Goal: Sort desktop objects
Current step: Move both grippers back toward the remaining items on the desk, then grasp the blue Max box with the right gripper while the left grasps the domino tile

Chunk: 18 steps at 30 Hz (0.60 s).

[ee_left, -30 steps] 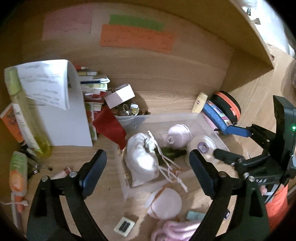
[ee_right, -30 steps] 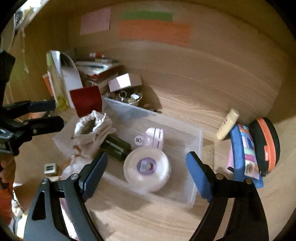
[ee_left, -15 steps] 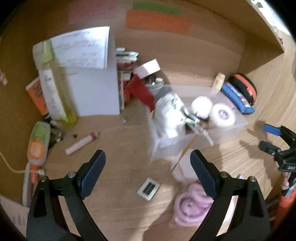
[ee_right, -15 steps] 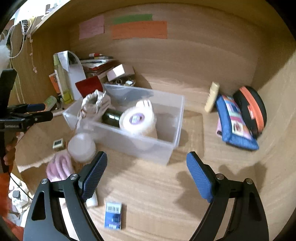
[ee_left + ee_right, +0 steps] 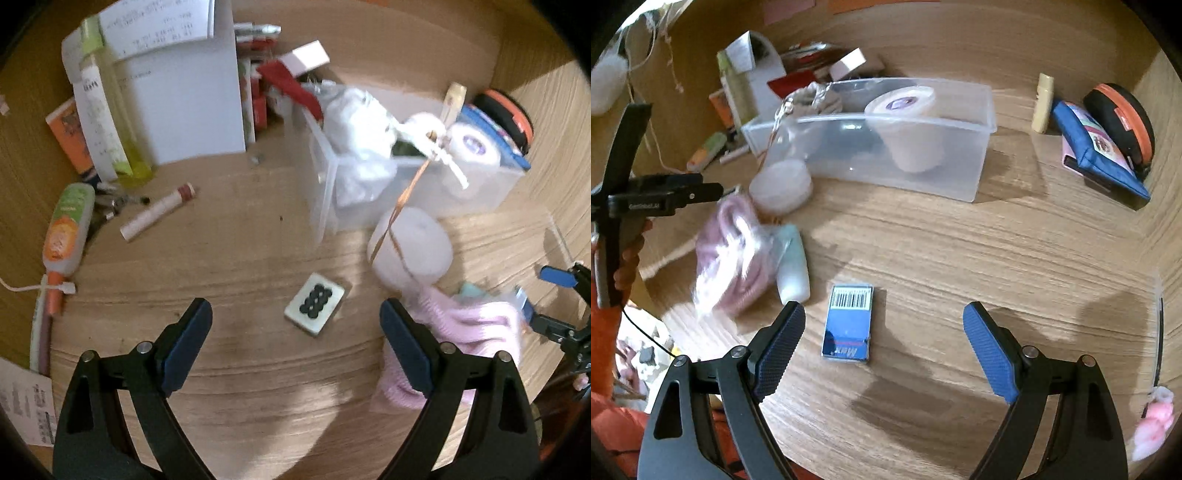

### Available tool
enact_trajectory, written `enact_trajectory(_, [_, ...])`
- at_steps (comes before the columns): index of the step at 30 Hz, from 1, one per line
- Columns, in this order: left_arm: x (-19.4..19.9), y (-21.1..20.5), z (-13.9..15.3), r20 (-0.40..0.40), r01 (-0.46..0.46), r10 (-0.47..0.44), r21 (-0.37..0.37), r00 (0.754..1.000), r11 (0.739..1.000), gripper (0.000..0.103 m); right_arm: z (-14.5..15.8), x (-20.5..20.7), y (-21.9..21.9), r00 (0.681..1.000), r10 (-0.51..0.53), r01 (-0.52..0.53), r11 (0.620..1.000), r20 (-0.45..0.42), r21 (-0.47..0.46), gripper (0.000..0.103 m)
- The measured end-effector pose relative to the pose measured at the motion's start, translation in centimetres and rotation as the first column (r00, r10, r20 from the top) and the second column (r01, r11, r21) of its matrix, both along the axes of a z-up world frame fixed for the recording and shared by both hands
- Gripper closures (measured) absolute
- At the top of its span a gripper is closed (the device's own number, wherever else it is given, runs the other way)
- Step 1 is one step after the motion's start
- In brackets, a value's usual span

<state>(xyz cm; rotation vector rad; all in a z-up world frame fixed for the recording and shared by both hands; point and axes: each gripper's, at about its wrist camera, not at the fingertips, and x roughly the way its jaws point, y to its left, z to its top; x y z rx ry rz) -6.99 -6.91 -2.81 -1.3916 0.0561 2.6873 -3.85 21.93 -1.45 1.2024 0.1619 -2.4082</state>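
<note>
Both the left hand-held gripper (image 5: pixel 295 332) and the right hand-held gripper (image 5: pixel 884 332) stand spread and empty, while motion blur smears the pink bundle (image 5: pixel 469 332) at lower right and the clear bin (image 5: pixel 886 147) sits upper centre on the bench (image 5: pixel 960 258).

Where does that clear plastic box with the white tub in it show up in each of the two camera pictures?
Left wrist view: the clear plastic box sits upper right of centre, beyond the small tile with black dots.
Right wrist view: the clear plastic box lies across the upper middle, far beyond the blue card with the barcode.
Shared landmark: the pink cord bundle, lying near the box in both.
</note>
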Motion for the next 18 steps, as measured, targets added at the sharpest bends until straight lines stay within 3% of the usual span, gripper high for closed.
enact_trajectory(3, [-0.2,-0.1,-0.5,0.004,-0.011,0.011,0.000,1.000,1.000,0.010,-0.2,0.3,-0.3,1.000,0.009,-0.009,1.000,-0.004,0.000,0.017])
enact_trajectory(7, [-0.7,-0.3,-1.2,0.029,-0.017,0.017,0.010,0.999,1.000,0.038,-0.4,0.7,-0.7,1.000,0.010,-0.010,1.000,-0.016,0.024,0.019])
enact_trajectory(14, [-0.7,0.5,-1.9,0.005,0.001,-0.001,-0.021,1.000,1.000,0.042,-1.0,1.1,-1.5,0.999,0.025,-0.023,0.998,-0.022,0.062,0.026])
enact_trajectory(17, [-0.8,0.8,-1.8,-0.003,0.006,-0.007,-0.020,1.000,1.000,0.050,-1.0,1.2,-1.8,0.999,0.025,-0.022,0.997,-0.039,0.073,0.036])
enact_trajectory(18, [-0.9,0.8,-1.8,-0.004,0.007,-0.007,-0.019,1.000,1.000,0.053,-1.0,1.3,-1.9,0.999,0.027,-0.024,0.997,-0.045,0.075,0.044])
